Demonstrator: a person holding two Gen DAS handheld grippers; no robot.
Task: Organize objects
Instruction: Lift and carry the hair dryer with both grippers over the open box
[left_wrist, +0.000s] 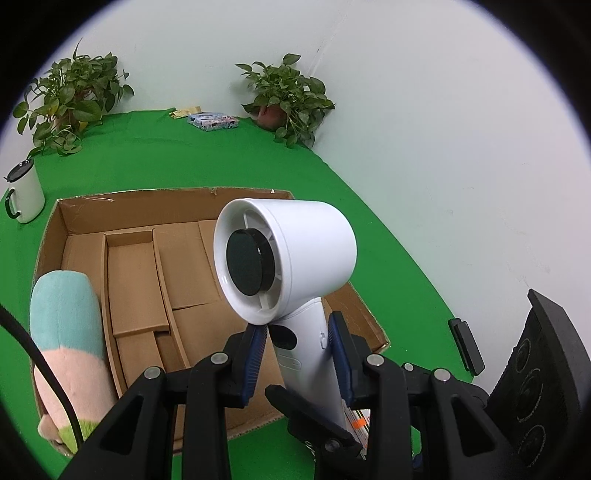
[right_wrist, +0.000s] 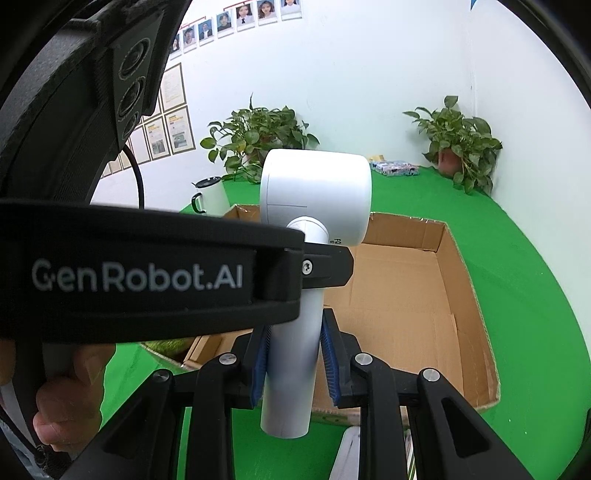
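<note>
Green cloth is covering the counter (left_wrist: 221, 155) under white walls. I am holding a white hair dryer (left_wrist: 288, 254) upright above the open cardboard box (left_wrist: 155, 199), both grippers sharing its handle: my left gripper (left_wrist: 299, 358) is pinching it from the sides, and my right gripper (right_wrist: 293, 363) is clamping it lower down, jaws narrow. A plush toy (left_wrist: 68, 343) is lying at the box's left edge beside loose cardboard dividers (left_wrist: 133, 284). A white mug (left_wrist: 24, 192), two potted plants (left_wrist: 284, 96) and a patterned packet (left_wrist: 212, 121) are sitting behind the box. "GenRobot.AI" is showing on the left gripper's body in my right view.
</note>
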